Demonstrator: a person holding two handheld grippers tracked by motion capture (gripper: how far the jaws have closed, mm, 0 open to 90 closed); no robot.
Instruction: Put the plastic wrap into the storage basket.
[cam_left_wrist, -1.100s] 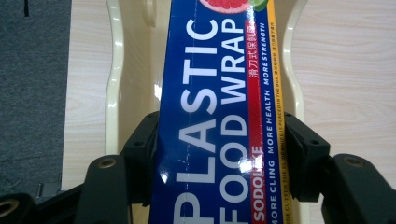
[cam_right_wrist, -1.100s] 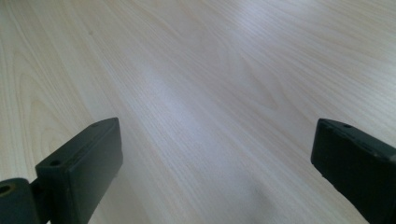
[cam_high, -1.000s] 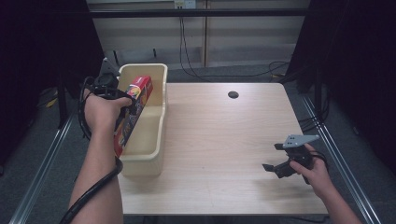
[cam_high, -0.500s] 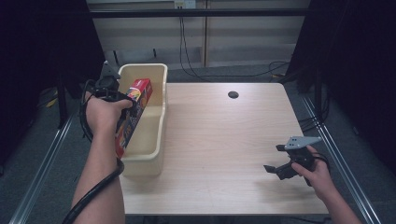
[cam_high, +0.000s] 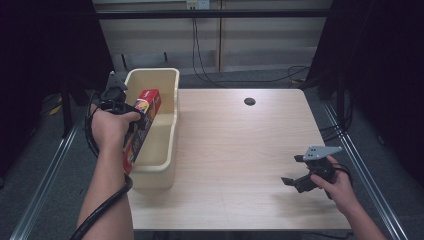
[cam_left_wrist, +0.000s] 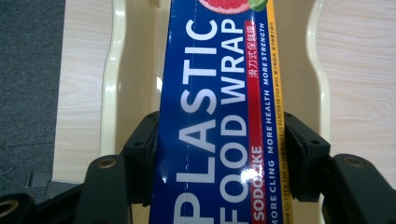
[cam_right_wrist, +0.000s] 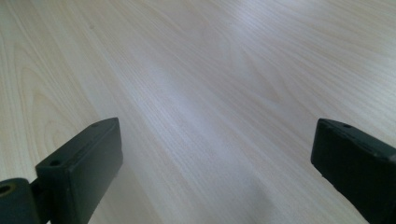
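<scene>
Holding the plastic wrap box clamped in my left hand-held gripper, I am edging it slightly lower over the cream bin, nearly ready to release; my right hand-held gripper is idling wide open above the counter.

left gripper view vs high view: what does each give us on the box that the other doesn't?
Left gripper view alone: the print on the plastic food wrap box, readable as "PLASTIC FOOD WRAP", and the left gripper with a black jaw pressed on each long side of it.

High view alone: the whole wooden table, the box tilted with its far end over the cream bin, the dark hole near the table's far edge, and the right gripper low over the near right part of the table.

Both: the box, the bin beneath it, the tabletop.
</scene>
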